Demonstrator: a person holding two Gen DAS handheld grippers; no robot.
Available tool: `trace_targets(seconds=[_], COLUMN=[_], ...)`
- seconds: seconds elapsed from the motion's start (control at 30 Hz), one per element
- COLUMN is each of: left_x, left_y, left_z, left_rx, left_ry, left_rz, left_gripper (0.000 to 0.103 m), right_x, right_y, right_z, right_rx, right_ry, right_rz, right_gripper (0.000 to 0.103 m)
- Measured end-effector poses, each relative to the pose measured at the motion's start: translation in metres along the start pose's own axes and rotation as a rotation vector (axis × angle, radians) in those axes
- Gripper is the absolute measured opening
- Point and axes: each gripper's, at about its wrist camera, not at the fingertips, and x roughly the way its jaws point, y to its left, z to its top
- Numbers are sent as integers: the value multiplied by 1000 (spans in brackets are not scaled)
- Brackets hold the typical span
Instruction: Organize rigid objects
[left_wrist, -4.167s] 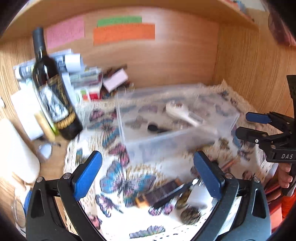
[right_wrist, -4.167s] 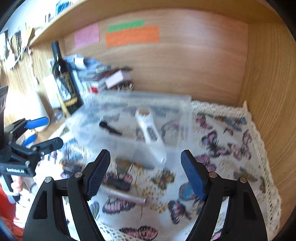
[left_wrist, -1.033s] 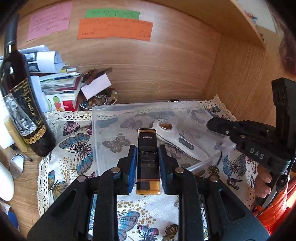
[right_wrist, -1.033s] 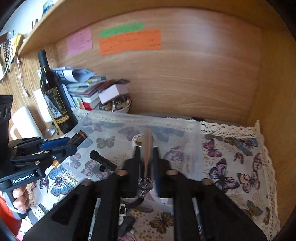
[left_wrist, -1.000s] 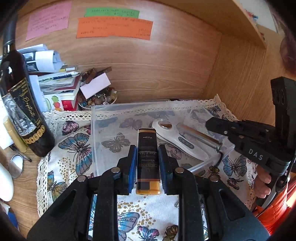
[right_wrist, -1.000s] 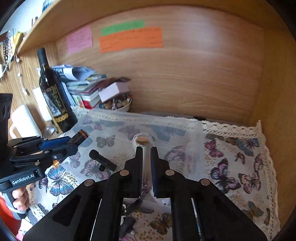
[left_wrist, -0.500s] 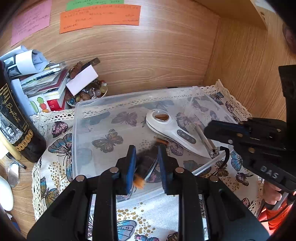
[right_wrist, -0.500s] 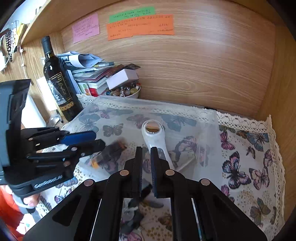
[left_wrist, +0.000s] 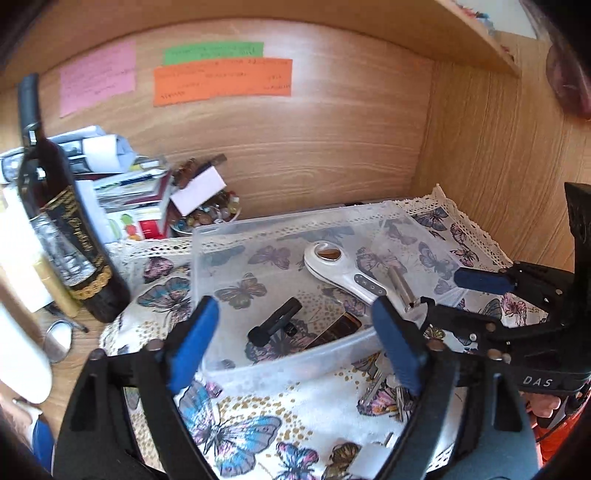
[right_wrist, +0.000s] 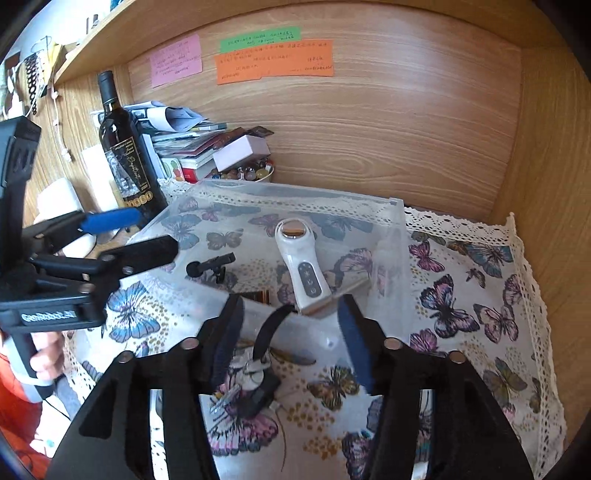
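Observation:
A clear plastic bin (left_wrist: 236, 236) (right_wrist: 391, 236) stands on the butterfly cloth. Inside lie a white handheld device (left_wrist: 343, 271) (right_wrist: 303, 266), a small black clip-on part (left_wrist: 273, 326) (right_wrist: 210, 266), a dark brown and gold tube (left_wrist: 334, 334) (right_wrist: 256, 295) and a metal rod (left_wrist: 400, 288). My left gripper (left_wrist: 295, 339) is open and empty over the bin's near wall. My right gripper (right_wrist: 291, 339) is open and empty at the bin's near edge. A bunch of keys with a black strap (right_wrist: 251, 373) (left_wrist: 384, 395) lies on the cloth in front of the bin.
A wine bottle (left_wrist: 62, 229) (right_wrist: 125, 155) stands left of the bin. Stacked books and papers (right_wrist: 184, 144) and a bowl of beads (right_wrist: 247, 171) sit at the back. Wooden walls close the back and right. A small mirror (left_wrist: 57, 338) lies at the left.
Both grippers have opened. The brown and gold tube left my left gripper and the metal rod left my right gripper; both now lie in the bin. Both grippers have drawn back.

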Motion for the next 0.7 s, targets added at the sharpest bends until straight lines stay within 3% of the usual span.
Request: trace_targets(seconds=[0.17,0.4,0.7], left_x=[-12,-11,-10], left_y=[4,9,-4], left_z=[-15,-41,-74], left_rx=[-15,-60,-26], left_ry=[4,72,139], left_rz=[18,5,-15], left_gripper=[96,96,96], right_x=[0,18,28], right_y=[3,11,13], right_z=[-14,-37,-61], right_rx=[-9,-6,-8], right_ry=[26,116,199], right_rz=[3,27,6], right_gripper=[66,66,65])
